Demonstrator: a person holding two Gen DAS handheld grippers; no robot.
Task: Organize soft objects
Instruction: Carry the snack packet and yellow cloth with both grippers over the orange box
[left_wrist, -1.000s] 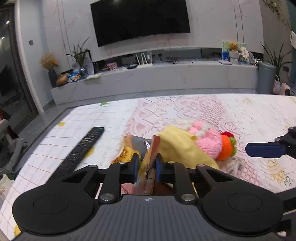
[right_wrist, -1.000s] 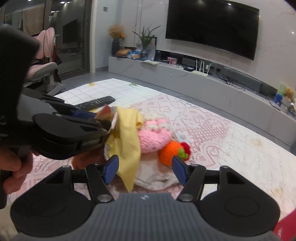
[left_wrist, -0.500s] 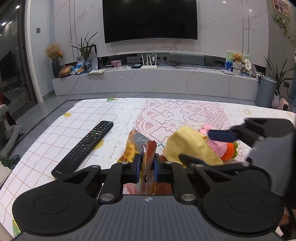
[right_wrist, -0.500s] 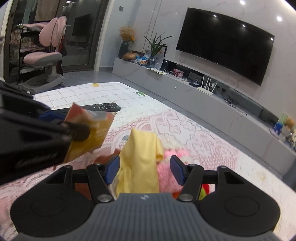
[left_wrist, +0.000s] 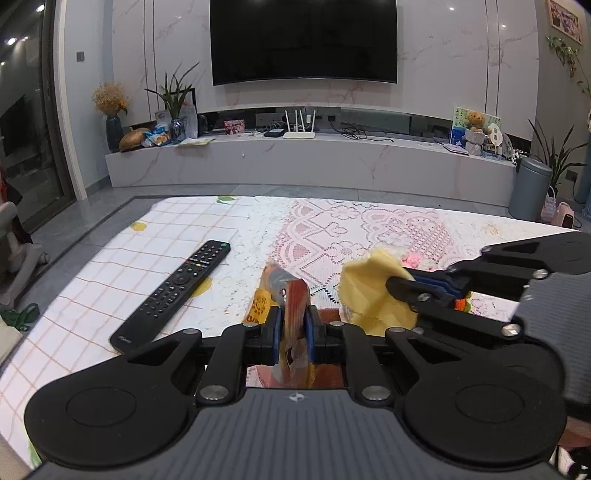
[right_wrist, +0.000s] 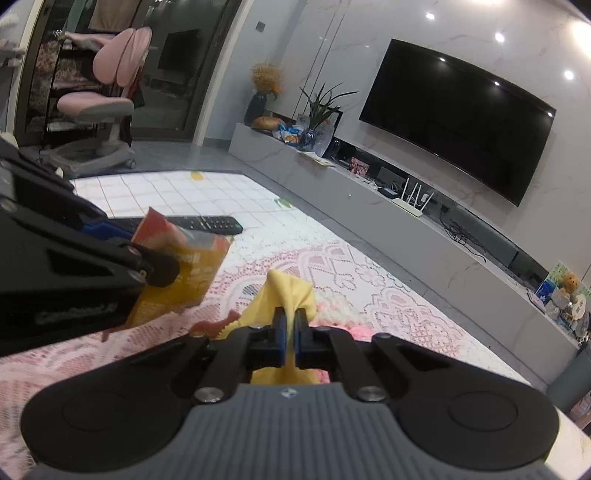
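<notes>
My left gripper (left_wrist: 291, 325) is shut on an orange and yellow snack bag (left_wrist: 291, 295), held above the table; the bag also shows in the right wrist view (right_wrist: 181, 273). My right gripper (right_wrist: 290, 328) is shut on a yellow cloth (right_wrist: 288, 295), which also shows in the left wrist view (left_wrist: 373, 291) just right of the bag. A pink knitted toy (right_wrist: 340, 314) lies on the lace tablecloth (left_wrist: 369, 232) behind the cloth, mostly hidden. The right gripper (left_wrist: 417, 284) sits close to the right of the left one.
A black remote (left_wrist: 173, 291) lies on the checked cloth (left_wrist: 110, 277) at the left. Beyond the table's far edge stand a TV console (left_wrist: 306, 158), a grey bin (left_wrist: 528, 188) and a pink chair (right_wrist: 107, 99).
My right gripper has closed on the yellow cloth and lifted it off the pink toy. My left gripper keeps hold of the snack bag and has risen a little.
</notes>
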